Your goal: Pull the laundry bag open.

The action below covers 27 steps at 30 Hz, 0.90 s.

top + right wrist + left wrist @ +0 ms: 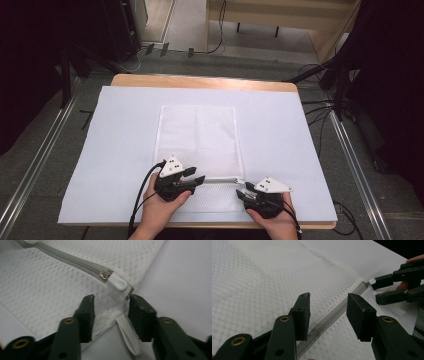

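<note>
A white mesh bag (197,132) lies flat on the white sheet, with its grey zipper (220,181) running across the near end. My left gripper (194,178) stands open just above the zipper (329,316), one jaw on each side of it (328,307). At the bag's right corner my right gripper (244,190) is open too. Its jaws (110,307) straddle the corner fabric, just short of the white zipper pull (119,284). A white strap loop (130,337) hangs from that corner. The left gripper view shows the right gripper (387,288) beside the pull (372,280).
The white sheet (285,130) covers most of the wooden table (200,81). Its near edge (310,223) runs just under my hands. Cables and stand legs lie on the floor around the table.
</note>
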Each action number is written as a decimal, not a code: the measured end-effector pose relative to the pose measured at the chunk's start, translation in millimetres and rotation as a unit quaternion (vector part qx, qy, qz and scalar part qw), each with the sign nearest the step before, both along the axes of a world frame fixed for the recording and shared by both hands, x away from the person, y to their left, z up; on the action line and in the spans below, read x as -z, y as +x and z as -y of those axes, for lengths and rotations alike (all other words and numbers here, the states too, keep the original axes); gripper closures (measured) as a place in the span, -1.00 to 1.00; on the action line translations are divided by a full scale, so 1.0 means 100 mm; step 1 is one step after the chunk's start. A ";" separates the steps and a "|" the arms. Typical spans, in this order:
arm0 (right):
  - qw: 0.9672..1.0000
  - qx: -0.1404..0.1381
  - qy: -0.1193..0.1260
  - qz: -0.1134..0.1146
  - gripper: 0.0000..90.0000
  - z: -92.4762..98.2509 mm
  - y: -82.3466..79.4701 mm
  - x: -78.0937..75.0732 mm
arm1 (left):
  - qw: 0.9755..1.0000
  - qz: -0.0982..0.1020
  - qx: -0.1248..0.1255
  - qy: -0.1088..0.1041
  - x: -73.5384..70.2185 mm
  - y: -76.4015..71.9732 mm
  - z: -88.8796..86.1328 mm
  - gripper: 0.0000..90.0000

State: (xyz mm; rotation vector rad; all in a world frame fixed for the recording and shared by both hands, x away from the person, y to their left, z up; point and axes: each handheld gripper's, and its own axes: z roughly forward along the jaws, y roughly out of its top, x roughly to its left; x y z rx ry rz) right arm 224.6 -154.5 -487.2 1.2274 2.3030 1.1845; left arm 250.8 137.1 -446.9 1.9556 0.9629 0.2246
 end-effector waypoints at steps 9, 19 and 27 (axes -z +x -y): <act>1.000 0.008 -0.012 0.007 0.98 -0.04 -0.02 0.00 | 0.999 -0.006 0.035 0.009 0.02 0.00 0.37 0.20; 0.999 0.012 0.008 0.039 1.00 -0.01 -0.06 -0.08 | 0.998 -0.022 0.051 0.036 0.09 0.09 0.80 0.48; 0.997 0.002 0.025 0.077 1.00 -0.01 -0.11 -0.18 | 0.995 -0.064 0.053 0.053 0.19 0.17 0.84 0.68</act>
